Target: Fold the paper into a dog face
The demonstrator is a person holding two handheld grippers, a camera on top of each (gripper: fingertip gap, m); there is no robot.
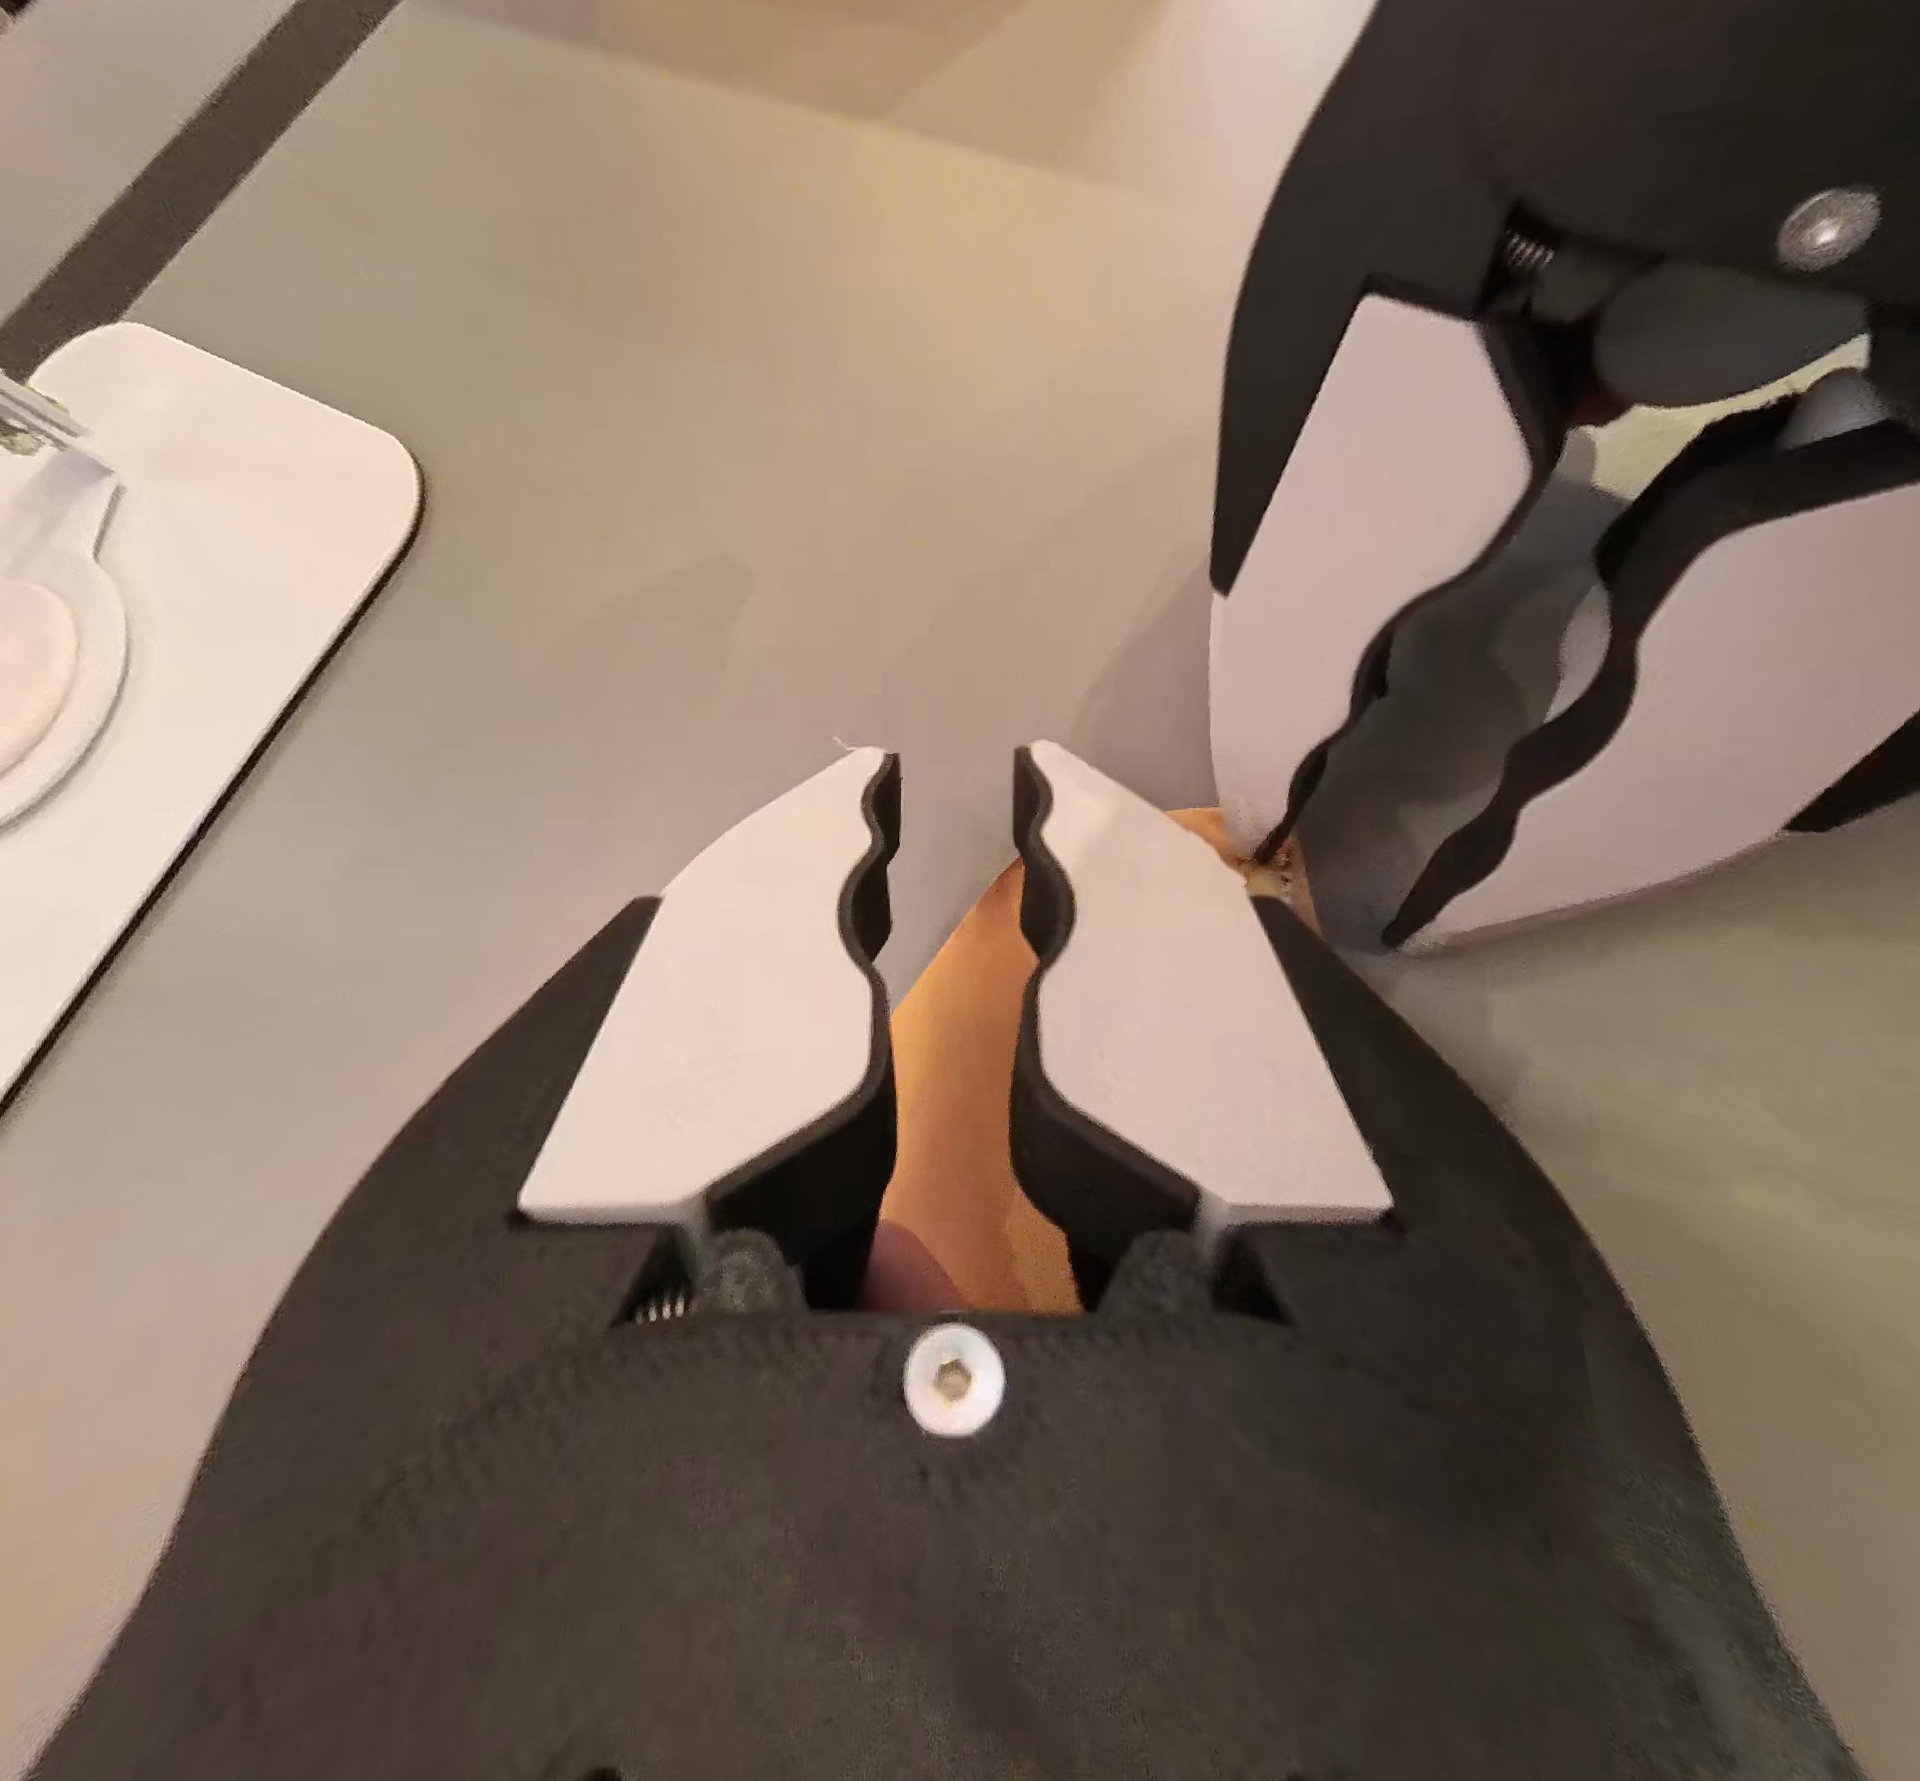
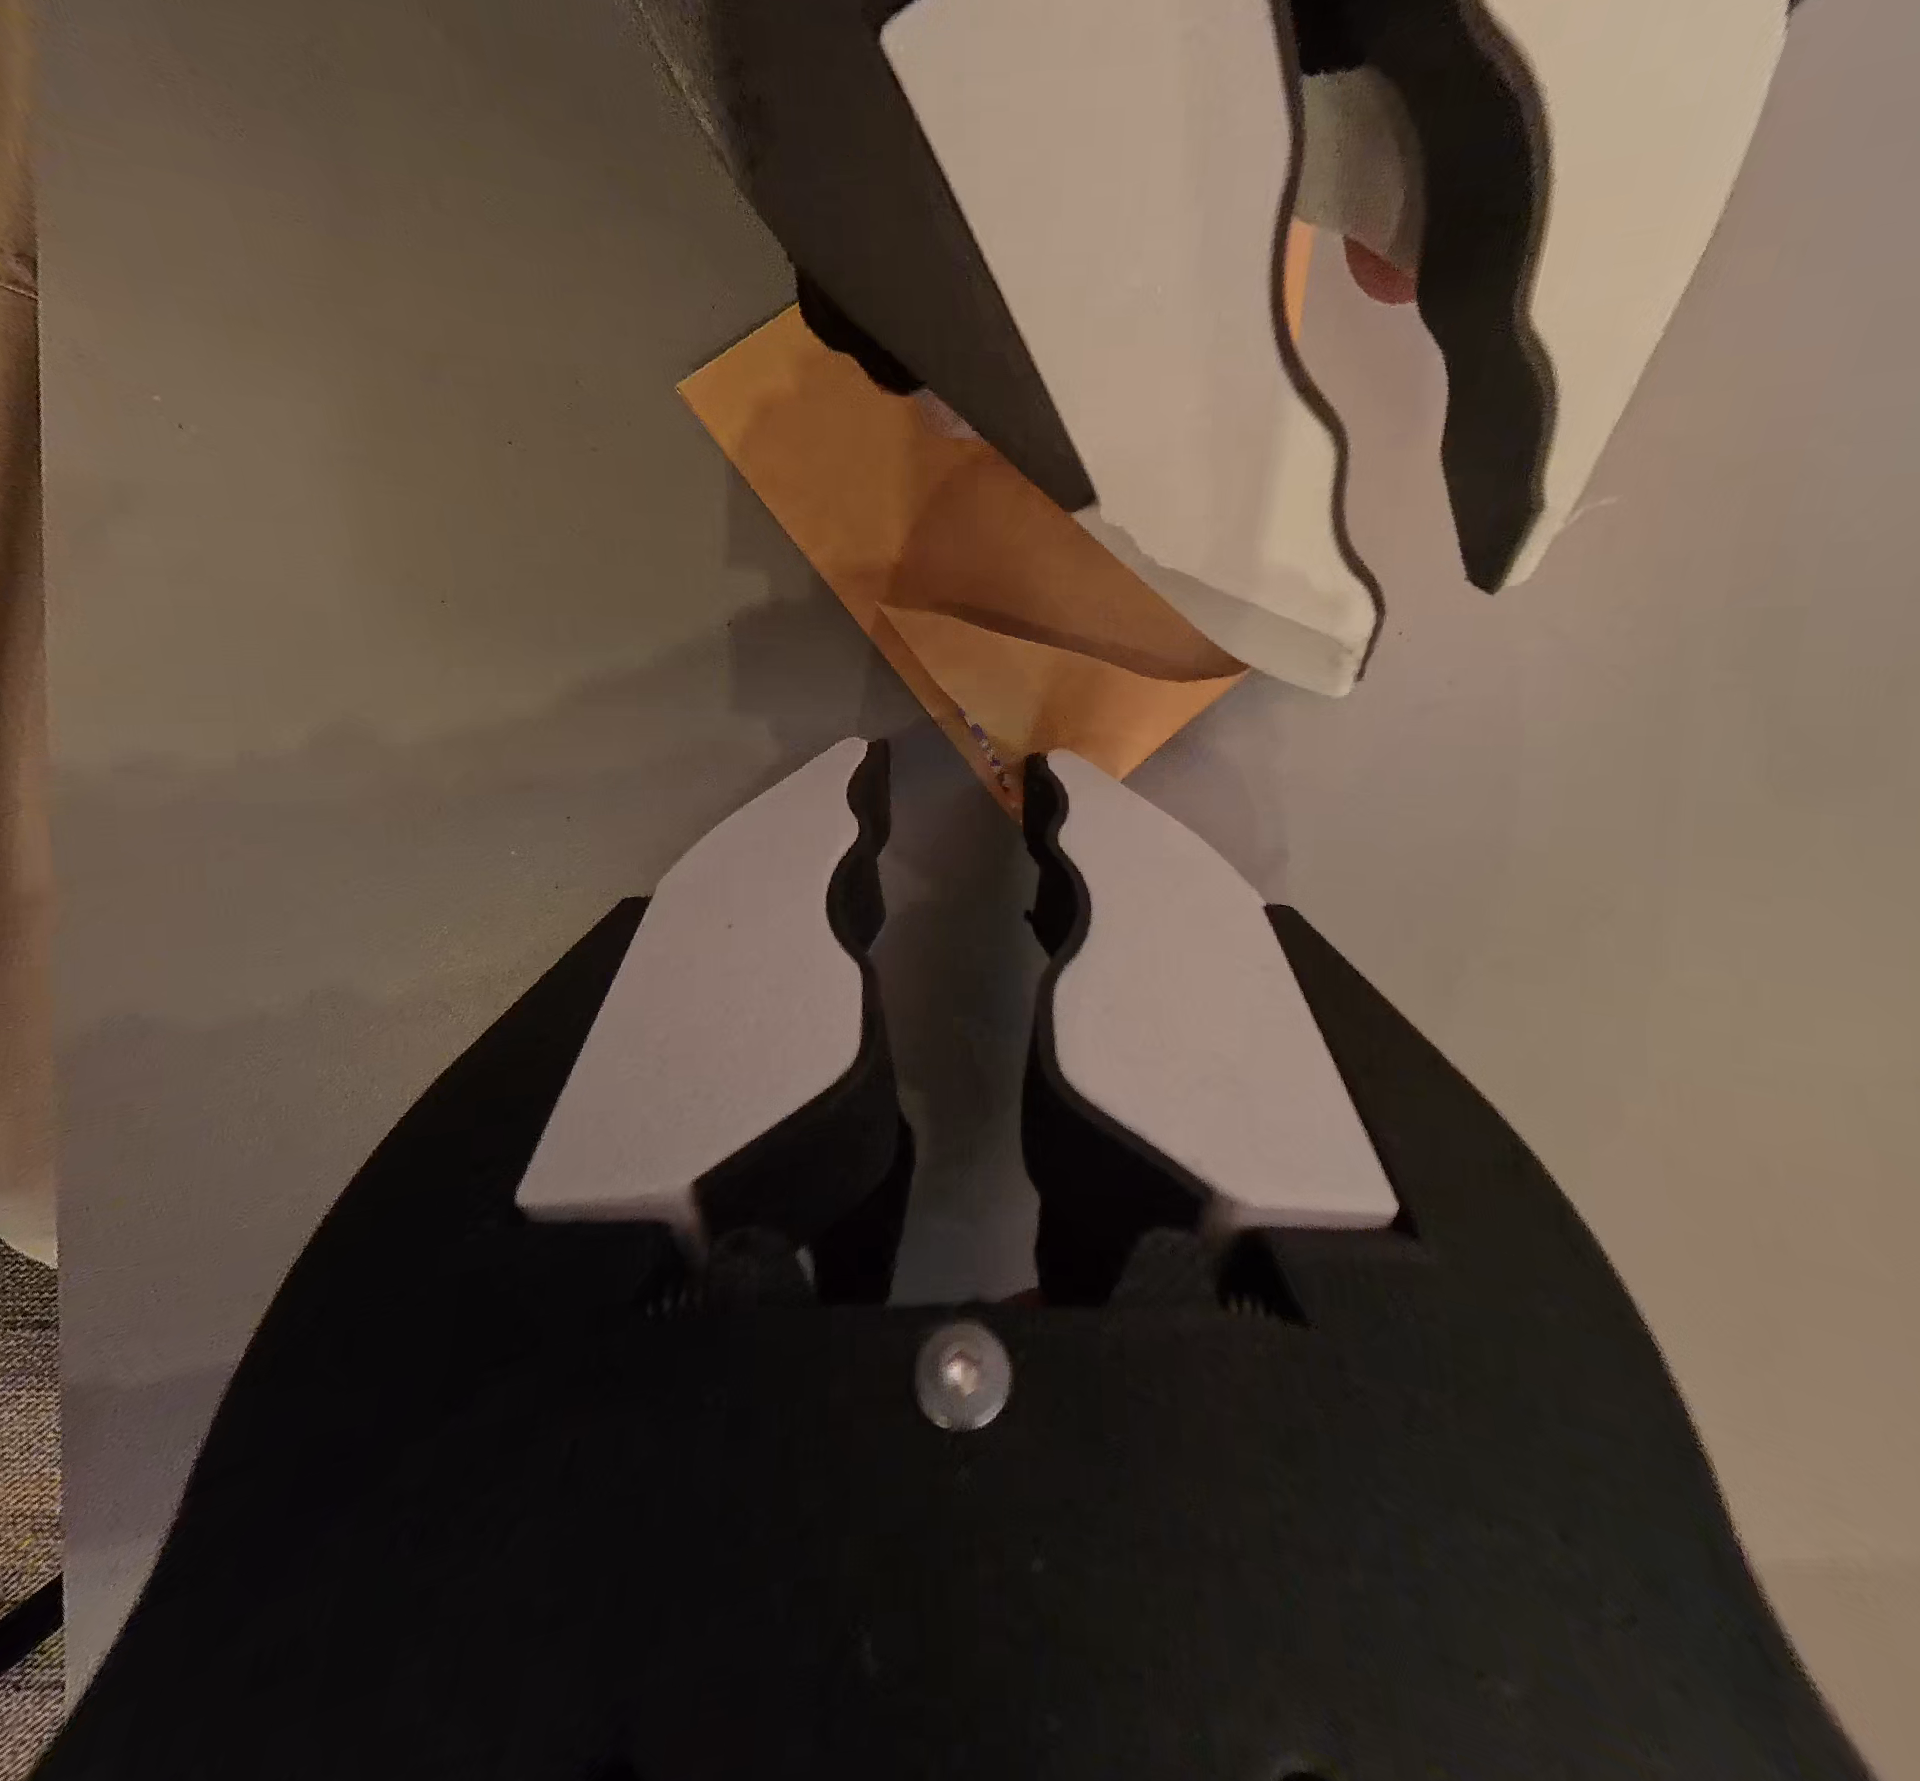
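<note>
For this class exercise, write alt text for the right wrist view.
An orange folded paper lies on a grey table, partly under the open left gripper reaching in from above. The open right gripper sits at the paper's near edge.

Left wrist view: mounted behind the left gripper (image 1: 954, 775), looking forward and steeply down onto the grey table (image 1: 623, 505) at close range. The right gripper (image 1: 1340, 890) enters from upper right.

Right wrist view: mounted behind the right gripper (image 2: 956, 770), facing almost straight down, very near the table (image 2: 364, 484). The left gripper (image 2: 1423, 609) enters from above.

Shared ground: the orange folded paper (image 1: 956, 1056) (image 2: 935, 526) and each opposing gripper, seen from roughly facing directions.
</note>
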